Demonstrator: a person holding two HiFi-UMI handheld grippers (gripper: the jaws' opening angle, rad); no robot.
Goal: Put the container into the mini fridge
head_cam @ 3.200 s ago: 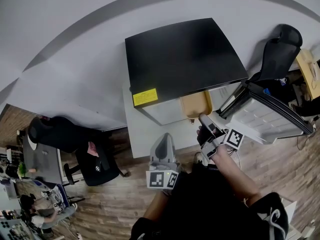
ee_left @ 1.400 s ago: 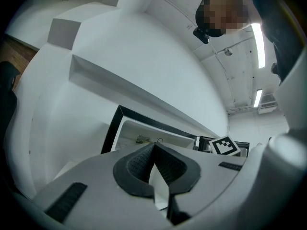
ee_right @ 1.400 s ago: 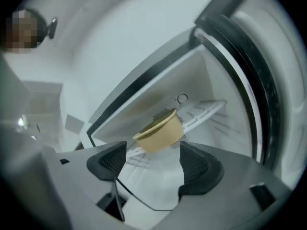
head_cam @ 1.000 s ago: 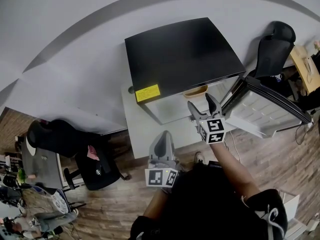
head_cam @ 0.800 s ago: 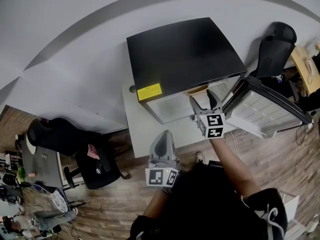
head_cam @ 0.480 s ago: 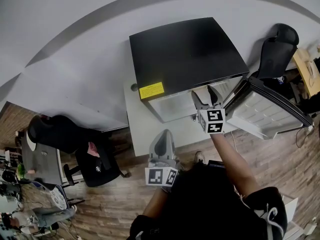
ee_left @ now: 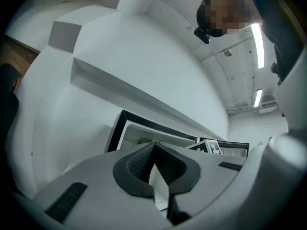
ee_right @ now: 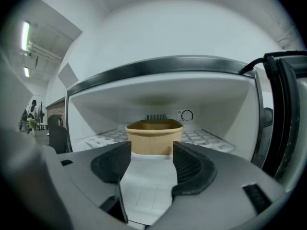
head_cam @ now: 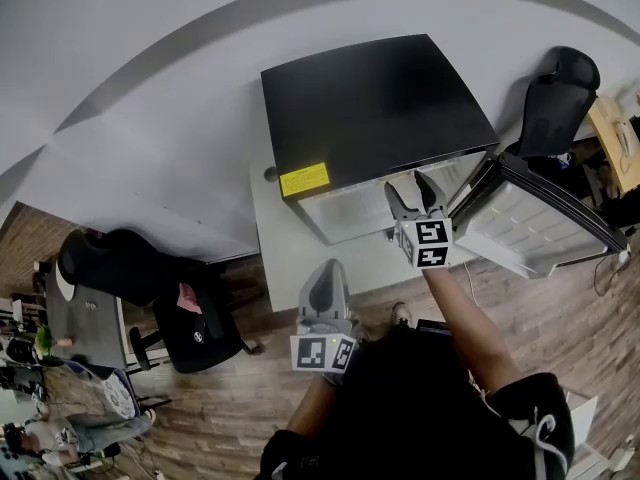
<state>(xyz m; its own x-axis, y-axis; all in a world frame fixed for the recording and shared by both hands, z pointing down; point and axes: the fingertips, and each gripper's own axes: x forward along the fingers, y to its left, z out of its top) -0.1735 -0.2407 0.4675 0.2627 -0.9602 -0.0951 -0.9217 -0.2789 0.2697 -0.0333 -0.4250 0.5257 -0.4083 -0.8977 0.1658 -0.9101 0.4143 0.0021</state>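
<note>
A: The container ahead of the right claw (jaws closing, nothing between them)?
B: Matt tan paper, seemingly. Around it the mini fridge is smooth white plastic; claw pads, ribbed dark rubber.

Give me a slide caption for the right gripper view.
Tan container sits on the mini fridge shelf, beyond the right gripper, whose empty jaws are closing.
</note>
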